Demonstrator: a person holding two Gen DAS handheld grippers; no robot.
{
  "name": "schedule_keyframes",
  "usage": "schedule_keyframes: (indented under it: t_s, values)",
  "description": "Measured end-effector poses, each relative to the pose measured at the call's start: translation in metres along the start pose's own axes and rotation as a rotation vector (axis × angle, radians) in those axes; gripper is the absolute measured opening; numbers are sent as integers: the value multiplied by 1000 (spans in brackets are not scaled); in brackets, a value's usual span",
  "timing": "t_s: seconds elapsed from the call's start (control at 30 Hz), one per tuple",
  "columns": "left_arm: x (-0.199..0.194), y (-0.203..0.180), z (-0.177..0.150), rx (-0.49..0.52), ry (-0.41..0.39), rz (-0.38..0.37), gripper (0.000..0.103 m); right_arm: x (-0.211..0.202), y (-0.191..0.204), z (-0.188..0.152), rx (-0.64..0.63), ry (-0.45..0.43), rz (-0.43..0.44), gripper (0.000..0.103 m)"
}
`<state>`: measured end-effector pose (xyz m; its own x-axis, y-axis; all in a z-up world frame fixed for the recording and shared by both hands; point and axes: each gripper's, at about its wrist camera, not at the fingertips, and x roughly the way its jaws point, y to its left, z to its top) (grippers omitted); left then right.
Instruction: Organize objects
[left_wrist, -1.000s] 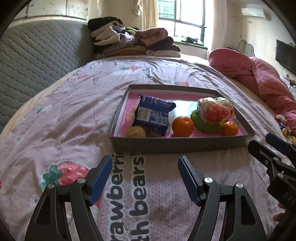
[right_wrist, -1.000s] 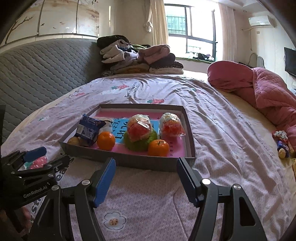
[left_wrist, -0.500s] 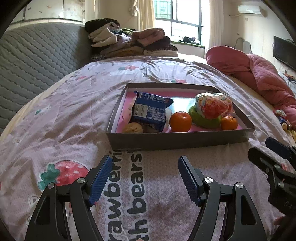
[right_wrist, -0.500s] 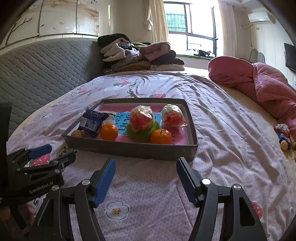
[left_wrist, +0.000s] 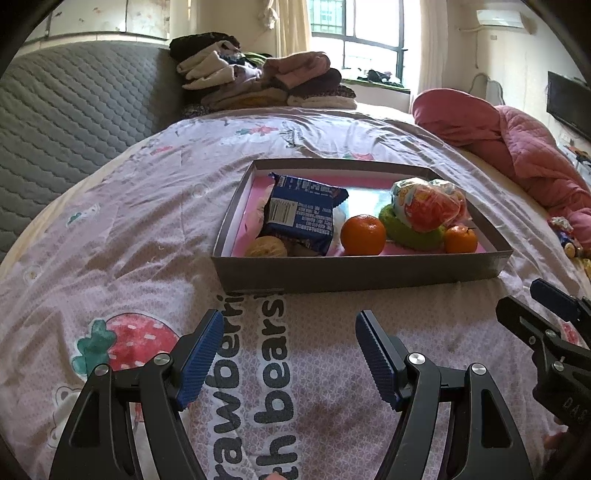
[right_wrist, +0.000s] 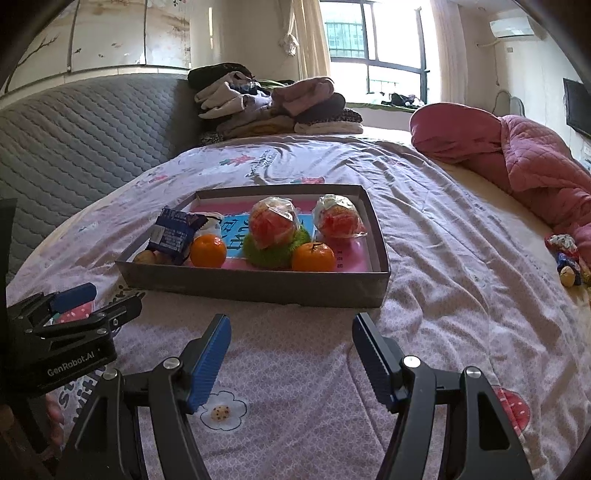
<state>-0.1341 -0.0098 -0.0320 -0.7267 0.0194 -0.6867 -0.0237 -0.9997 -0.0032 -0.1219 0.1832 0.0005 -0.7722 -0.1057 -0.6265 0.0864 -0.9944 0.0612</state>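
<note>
A shallow grey cardboard box (left_wrist: 362, 273) with a pink lining sits on the strawberry-print bedspread (left_wrist: 147, 229), just ahead of both grippers and apart from them. The left gripper (left_wrist: 290, 354) hangs over the printed lettering with its jaws spread wide and nothing between them. The right gripper (right_wrist: 291, 354) is likewise spread and empty, facing the box's near wall. Inside the box lie a blue snack packet (left_wrist: 301, 216), two oranges (left_wrist: 363, 235), two wrapped fruit cups (right_wrist: 273, 221) and a green ring (right_wrist: 277, 251).

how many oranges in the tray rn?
2. One orange sits near the front wall beside the blue snack packet; the other orange sits front right against the green ring. More could hide behind the wrapped items.
</note>
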Motion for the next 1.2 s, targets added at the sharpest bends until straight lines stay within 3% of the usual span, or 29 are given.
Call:
schedule_keyframes:
  t_s: [1.2]
  values:
    - [3,-4,-4,15,18,0,75,11,9,-6,-15,36,6,67]
